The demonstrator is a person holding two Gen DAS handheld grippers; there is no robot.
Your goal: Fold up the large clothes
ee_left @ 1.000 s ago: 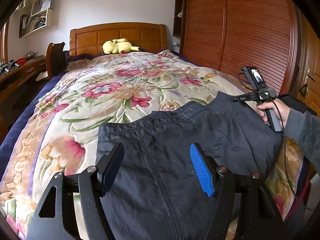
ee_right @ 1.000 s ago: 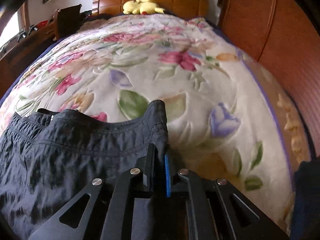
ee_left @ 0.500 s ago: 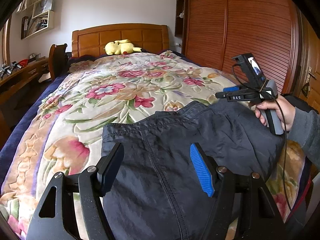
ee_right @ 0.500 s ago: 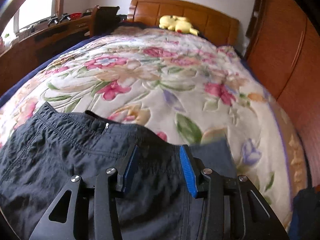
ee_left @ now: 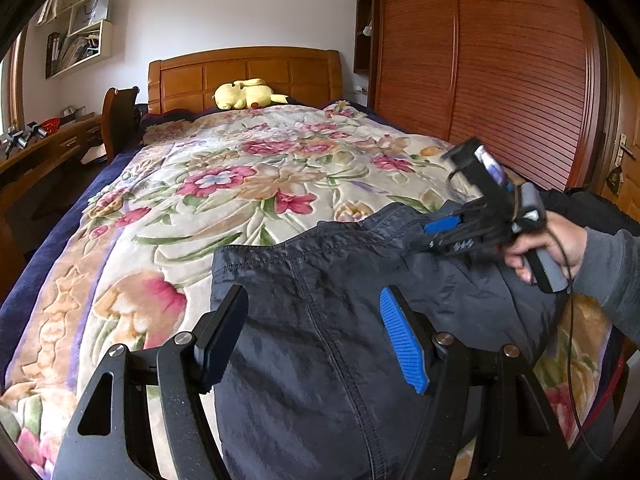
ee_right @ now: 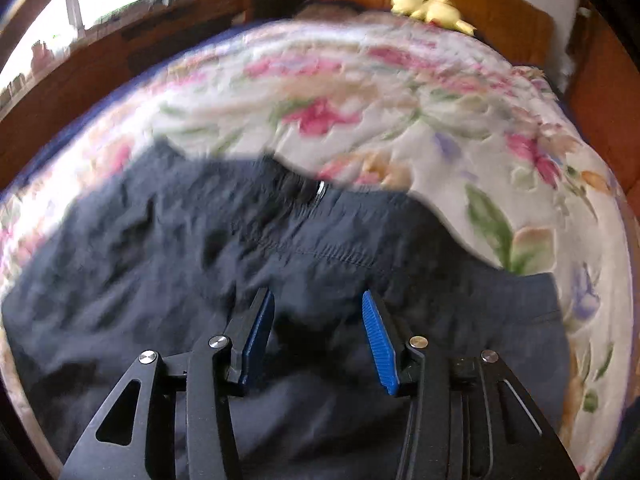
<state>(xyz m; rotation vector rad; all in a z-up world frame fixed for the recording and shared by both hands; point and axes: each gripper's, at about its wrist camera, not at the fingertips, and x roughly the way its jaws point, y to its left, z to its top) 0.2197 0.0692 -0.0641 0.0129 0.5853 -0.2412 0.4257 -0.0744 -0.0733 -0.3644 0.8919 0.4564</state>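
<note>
Dark navy trousers [ee_left: 340, 320] lie spread on the floral bedspread [ee_left: 224, 184] at the near end of the bed, waistband toward the headboard. My left gripper [ee_left: 316, 336] is open and empty just above the cloth. My right gripper [ee_right: 318, 336] is open and empty over the trousers [ee_right: 200, 240] near the waistband zipper. It also shows in the left wrist view [ee_left: 444, 232], held by a hand at the right, over the trousers' right side.
A yellow plush toy [ee_left: 246, 94] lies by the wooden headboard [ee_left: 244, 72]. A wooden wardrobe [ee_left: 500, 60] runs along the right side of the bed. A desk [ee_left: 40, 152] and a chair [ee_left: 120, 116] stand on the left.
My right gripper has let go of the trousers' right edge, opened, and swung left over the waistband. The right wrist view is blurred from motion. My left gripper stays open in place.
</note>
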